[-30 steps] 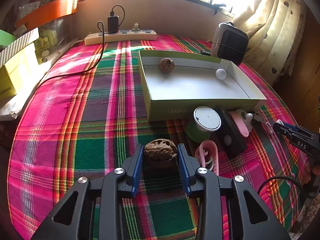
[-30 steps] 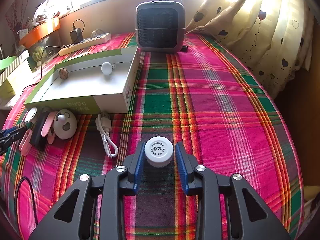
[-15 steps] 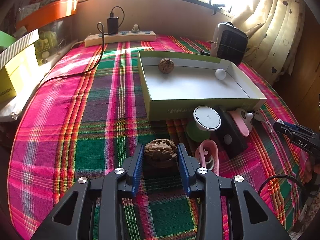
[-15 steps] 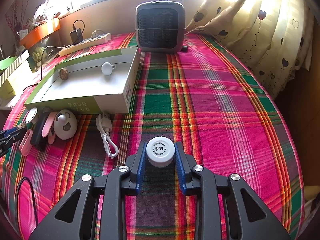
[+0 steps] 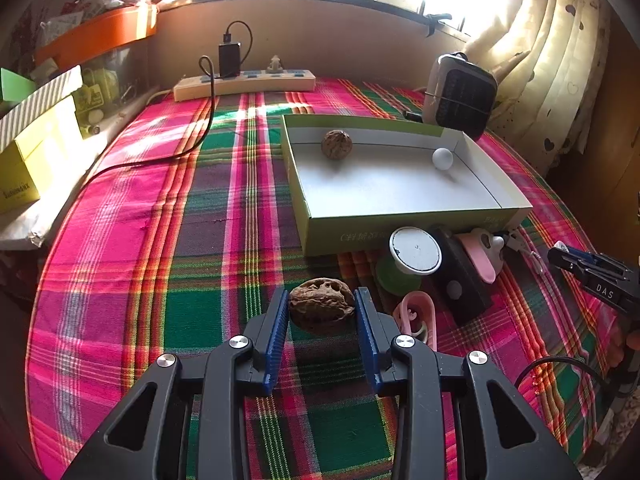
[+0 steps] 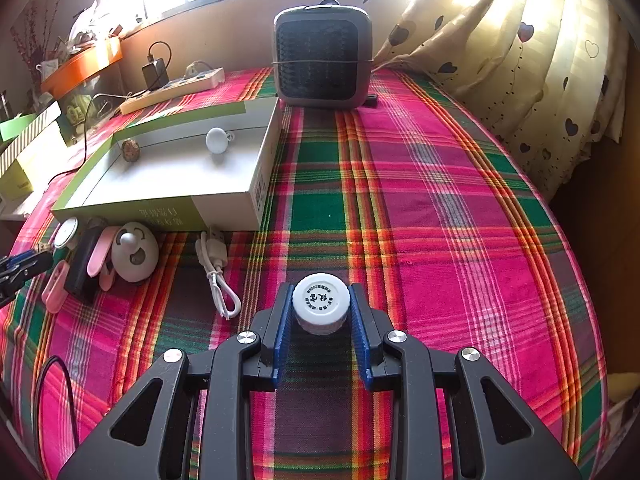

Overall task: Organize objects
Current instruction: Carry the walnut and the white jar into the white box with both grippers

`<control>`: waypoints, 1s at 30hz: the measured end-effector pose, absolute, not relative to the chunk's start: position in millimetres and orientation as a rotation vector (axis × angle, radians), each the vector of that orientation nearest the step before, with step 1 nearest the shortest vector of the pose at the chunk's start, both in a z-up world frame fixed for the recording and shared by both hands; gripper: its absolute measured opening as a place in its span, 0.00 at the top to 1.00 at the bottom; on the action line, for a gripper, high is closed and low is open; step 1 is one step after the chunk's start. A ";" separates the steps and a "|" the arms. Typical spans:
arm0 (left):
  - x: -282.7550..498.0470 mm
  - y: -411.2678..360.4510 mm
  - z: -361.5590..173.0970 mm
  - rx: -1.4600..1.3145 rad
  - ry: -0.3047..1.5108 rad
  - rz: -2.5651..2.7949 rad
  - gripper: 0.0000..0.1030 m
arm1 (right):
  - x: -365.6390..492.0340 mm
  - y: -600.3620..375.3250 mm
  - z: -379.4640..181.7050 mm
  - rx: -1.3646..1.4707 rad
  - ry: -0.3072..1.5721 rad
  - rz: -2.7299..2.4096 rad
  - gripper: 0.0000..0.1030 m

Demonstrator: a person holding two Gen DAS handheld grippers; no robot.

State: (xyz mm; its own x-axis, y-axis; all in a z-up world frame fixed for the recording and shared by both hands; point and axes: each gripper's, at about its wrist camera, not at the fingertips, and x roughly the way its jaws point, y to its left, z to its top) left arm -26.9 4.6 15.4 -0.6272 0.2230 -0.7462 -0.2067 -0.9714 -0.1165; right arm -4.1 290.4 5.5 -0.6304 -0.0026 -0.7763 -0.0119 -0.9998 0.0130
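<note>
My left gripper (image 5: 322,307) is shut on a brown walnut (image 5: 322,305) and holds it above the plaid cloth, near the front of the green-sided open box (image 5: 360,236). Inside the box lie another walnut (image 5: 337,144) and a small white ball (image 5: 442,158). My right gripper (image 6: 321,305) is shut on a small white bottle (image 6: 321,303) with a printed cap, right of the box (image 6: 224,208). The box's walnut (image 6: 131,149) and ball (image 6: 217,140) also show in the right wrist view.
In front of the box lie a white round lid (image 5: 416,249), a green disc (image 5: 394,280), a black block (image 5: 460,284), pink clips (image 5: 416,316), a white egg-shaped fan (image 6: 134,252) and a white cable (image 6: 218,276). A dark heater (image 6: 322,56) and a power strip (image 5: 244,82) stand at the back.
My right gripper has closed onto the white bottle and lifted it slightly. My left gripper has kept hold of the walnut and risen a little.
</note>
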 end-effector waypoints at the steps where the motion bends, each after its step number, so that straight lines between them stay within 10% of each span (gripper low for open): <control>1: -27.0 5.1 17.1 -1.208 -0.025 2.637 0.70 | -4.0 290.2 7.2 -1.342 0.023 2.834 0.72; 30: -74.3 28.4 51.6 -1.112 -0.019 2.607 0.70 | -42.9 256.1 48.7 -1.273 -0.049 3.013 0.72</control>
State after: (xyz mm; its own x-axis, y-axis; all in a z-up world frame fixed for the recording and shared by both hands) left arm -74.3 28.4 51.6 -0.6526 0.2836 -0.7026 -0.2732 -0.9530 -0.1310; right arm -42.9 256.1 48.7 -0.6902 -0.1077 -0.7156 0.1308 -0.9911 0.0230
